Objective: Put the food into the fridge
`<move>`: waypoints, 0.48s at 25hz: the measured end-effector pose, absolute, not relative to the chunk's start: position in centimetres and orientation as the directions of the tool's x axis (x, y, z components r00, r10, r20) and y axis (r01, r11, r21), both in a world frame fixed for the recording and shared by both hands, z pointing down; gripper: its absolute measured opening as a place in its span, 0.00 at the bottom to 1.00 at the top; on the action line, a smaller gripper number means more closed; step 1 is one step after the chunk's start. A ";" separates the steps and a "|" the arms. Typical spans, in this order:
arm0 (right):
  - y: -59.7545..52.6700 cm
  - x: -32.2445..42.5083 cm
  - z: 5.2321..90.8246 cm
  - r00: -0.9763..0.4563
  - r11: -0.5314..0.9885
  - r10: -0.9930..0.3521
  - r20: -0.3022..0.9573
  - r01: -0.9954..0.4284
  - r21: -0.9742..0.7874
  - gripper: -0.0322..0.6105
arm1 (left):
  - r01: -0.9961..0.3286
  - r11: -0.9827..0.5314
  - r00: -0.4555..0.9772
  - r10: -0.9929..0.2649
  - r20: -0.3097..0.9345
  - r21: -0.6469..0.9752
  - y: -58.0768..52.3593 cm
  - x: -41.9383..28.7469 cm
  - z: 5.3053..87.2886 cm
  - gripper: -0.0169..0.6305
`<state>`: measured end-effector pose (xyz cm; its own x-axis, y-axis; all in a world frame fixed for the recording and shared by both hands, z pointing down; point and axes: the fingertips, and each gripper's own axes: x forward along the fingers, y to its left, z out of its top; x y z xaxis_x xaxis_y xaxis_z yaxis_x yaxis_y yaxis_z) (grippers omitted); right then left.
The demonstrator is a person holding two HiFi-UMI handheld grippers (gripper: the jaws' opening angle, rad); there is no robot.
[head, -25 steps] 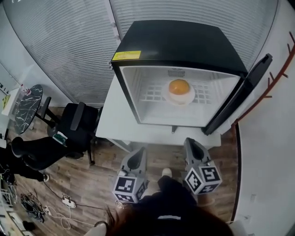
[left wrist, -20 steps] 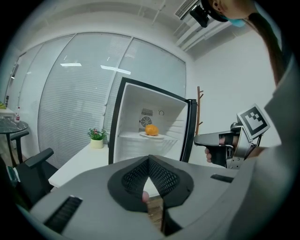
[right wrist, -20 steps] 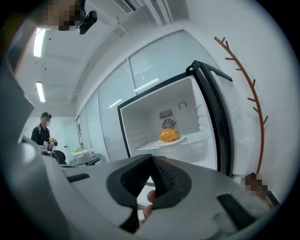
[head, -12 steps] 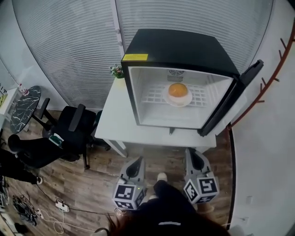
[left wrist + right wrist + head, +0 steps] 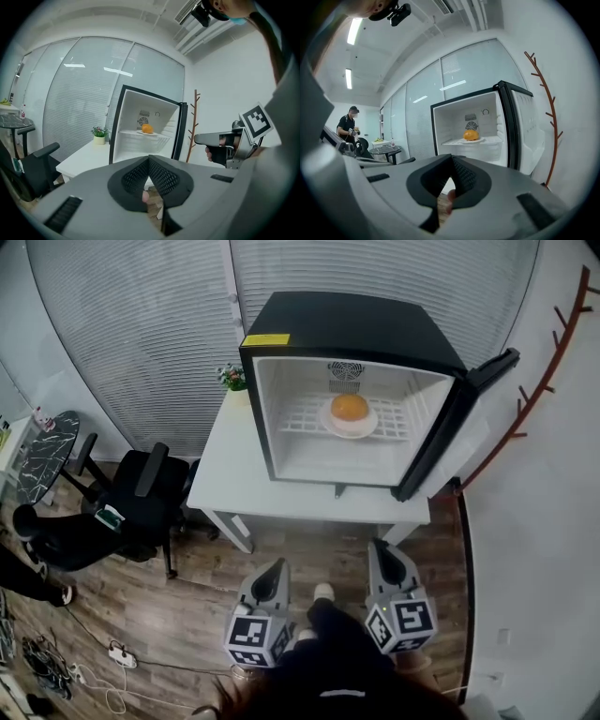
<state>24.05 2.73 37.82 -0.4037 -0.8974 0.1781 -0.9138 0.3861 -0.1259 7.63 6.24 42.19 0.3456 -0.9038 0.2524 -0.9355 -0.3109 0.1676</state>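
Your left gripper (image 5: 149, 158): jaws closed tip to tip, nothing between them. Your right gripper (image 5: 452, 157): the same, jaws together and empty. You hold both low, side by side over the wood floor (image 5: 187, 606), apart from the white table (image 5: 225, 479) and pointing toward the fridge (image 5: 356, 324). The fridge stands on the table with its door (image 5: 448, 432) swung open to the right. The orange food (image 5: 349, 406) sits on a white plate (image 5: 349, 431) on the wire shelf (image 5: 295, 416) inside. A potted plant (image 5: 232, 378) stands by the fridge's left side. A black chair (image 5: 141, 488) is left of the table.
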 end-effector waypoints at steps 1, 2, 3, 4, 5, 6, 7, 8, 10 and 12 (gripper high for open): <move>3.2 24.2 37.9 -0.402 0.384 -0.898 0.179 -0.914 -0.128 0.04 | -0.935 -0.313 0.348 -0.903 0.252 0.169 6.7 7.8 42.3 0.03; 3.6 24.4 37.9 -0.400 0.382 -0.899 0.179 -0.915 -0.129 0.04 | -0.933 -0.315 0.351 -0.902 0.251 0.174 7.1 7.9 42.4 0.03; 4.0 24.6 37.9 -0.398 0.379 -0.900 0.178 -0.916 -0.130 0.04 | -0.931 -0.317 0.355 -0.902 0.247 0.179 7.5 8.1 42.4 0.03; 4.4 24.8 37.9 -0.396 0.377 -0.901 0.177 -0.917 -0.130 0.04 | -0.930 -0.319 0.357 -0.901 0.247 0.182 7.9 8.3 42.5 0.03; 4.7 24.9 37.9 -0.394 0.376 -0.902 0.175 -0.918 -0.128 0.04 | -0.929 -0.320 0.359 -0.899 0.250 0.184 8.2 8.5 42.6 0.03; 5.0 25.1 37.8 -0.392 0.375 -0.903 0.174 -0.919 -0.124 0.04 | -0.929 -0.321 0.360 -0.898 0.253 0.184 8.5 8.6 42.8 0.03; 5.3 25.3 37.8 -0.390 0.374 -0.904 0.173 -0.920 -0.119 0.04 | -0.929 -0.323 0.362 -0.897 0.255 0.183 8.8 8.8 42.9 0.03; 5.6 25.5 37.9 -0.388 0.373 -0.905 0.172 -0.921 -0.114 0.04 | -0.929 -0.324 0.363 -0.896 0.258 0.180 9.1 8.9 42.9 0.03; 6.2 25.6 38.0 -0.384 0.370 -0.906 0.175 -0.923 -0.108 0.04 | -0.930 -0.322 0.360 -0.895 0.264 0.177 9.8 9.0 43.1 0.03; 6.7 25.5 38.1 -0.385 0.373 -0.905 0.182 -0.923 -0.098 0.04 | -0.933 -0.313 0.352 -0.896 0.269 0.179 10.6 8.9 43.3 0.03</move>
